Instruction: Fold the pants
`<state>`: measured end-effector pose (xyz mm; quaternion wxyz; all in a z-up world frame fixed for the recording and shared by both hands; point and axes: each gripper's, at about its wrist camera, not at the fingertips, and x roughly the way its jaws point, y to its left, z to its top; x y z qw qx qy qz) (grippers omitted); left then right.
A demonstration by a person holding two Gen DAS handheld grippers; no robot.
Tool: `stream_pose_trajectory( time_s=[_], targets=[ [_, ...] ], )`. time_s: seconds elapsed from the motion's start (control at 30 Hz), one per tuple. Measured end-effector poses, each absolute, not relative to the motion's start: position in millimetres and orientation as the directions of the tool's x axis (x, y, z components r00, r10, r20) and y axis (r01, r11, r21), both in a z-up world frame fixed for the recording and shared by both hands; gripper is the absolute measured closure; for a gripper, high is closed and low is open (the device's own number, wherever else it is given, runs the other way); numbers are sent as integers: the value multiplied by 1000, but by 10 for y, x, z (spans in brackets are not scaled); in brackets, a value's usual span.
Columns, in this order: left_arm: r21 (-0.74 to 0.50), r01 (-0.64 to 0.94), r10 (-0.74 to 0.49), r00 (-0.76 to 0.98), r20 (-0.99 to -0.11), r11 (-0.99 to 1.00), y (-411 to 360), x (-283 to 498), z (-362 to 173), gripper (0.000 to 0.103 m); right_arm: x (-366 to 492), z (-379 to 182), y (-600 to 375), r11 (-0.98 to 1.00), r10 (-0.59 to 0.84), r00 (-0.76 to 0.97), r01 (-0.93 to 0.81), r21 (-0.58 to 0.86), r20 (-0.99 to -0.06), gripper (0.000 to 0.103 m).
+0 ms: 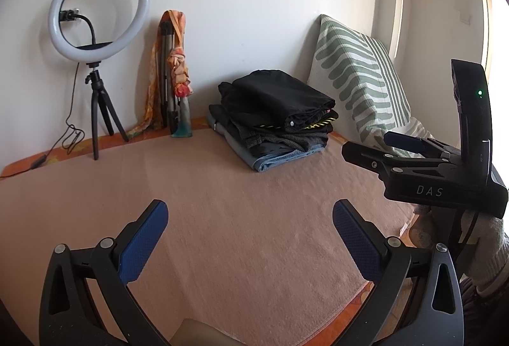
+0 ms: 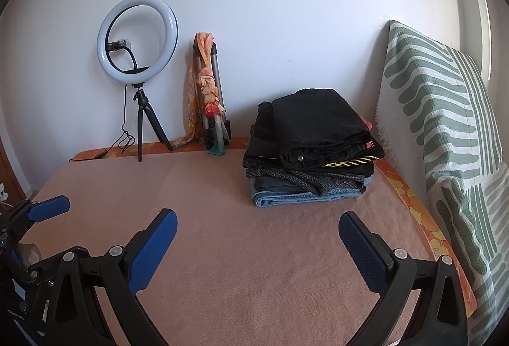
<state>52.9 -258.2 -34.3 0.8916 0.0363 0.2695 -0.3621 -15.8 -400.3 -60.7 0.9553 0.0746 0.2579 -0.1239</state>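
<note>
Your left hand-held gripper (image 1: 250, 220) and right hand-held gripper (image 2: 257, 229) hover wide open and empty over the bed (image 2: 222, 266), folded pants (image 2: 310, 151) stacked by the pillow (image 2: 445, 123); keep edges squared.

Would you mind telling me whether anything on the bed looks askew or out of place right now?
Only mildly. The stack of folded clothes is uneven: the black top piece sits skewed, and edges of the layers below jut out at different angles. Otherwise nothing is spilled or damaged; the blanket lies flat.
</note>
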Motion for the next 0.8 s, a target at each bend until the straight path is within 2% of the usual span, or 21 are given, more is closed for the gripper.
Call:
stream_pose_trajectory(
  time_s=[0.8],
  targets=[
    [-107, 650, -603, 613, -511, 752, -2572, 496, -327, 0, -124, -613, -3969, 962, -186, 838, 262, 79, -513, 0]
  ],
)
